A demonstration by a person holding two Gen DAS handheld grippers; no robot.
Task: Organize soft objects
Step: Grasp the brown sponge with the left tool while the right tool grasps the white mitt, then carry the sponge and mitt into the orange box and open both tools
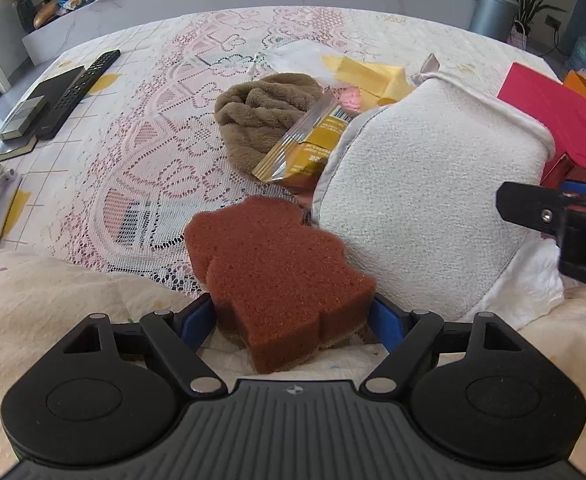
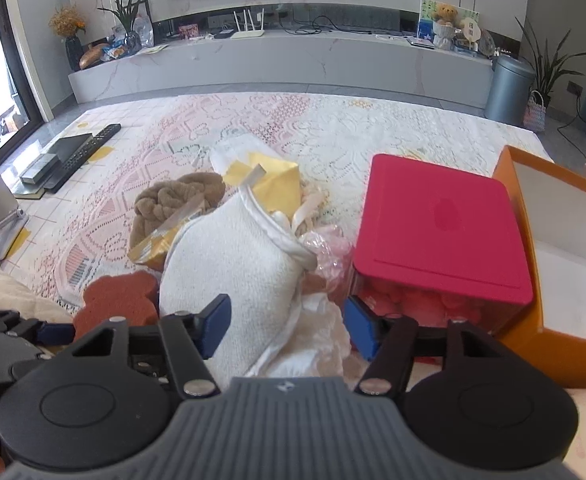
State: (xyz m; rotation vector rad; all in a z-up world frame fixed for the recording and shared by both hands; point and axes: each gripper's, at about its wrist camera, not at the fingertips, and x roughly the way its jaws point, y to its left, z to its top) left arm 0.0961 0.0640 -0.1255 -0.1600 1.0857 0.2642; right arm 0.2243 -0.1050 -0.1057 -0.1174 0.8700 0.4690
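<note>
A brown sponge (image 1: 277,264) with a wavy outline lies at the near edge of the lace tablecloth (image 1: 141,152). My left gripper (image 1: 292,320) stands wide open around its near end, a blue pad close on each side, the sponge uncrushed. Right of the sponge lies a white terry pouch (image 2: 237,264), also seen in the left wrist view (image 1: 421,200). My right gripper (image 2: 287,324) straddles the pouch's near end and some crumpled white cloth (image 2: 317,332); its left pad is against the terry, its right pad stands beside the cloth. The jaws look open. Behind lies a brown fleece cloth (image 1: 261,116).
A yellow snack packet (image 1: 309,144) leans on the fleece, with yellow cloth (image 1: 373,76) behind it. A red-lidded box (image 2: 441,232) and an open orange box (image 2: 553,280) stand to the right. Remotes (image 1: 81,92) lie far left. A cream blanket (image 1: 53,300) covers the near side.
</note>
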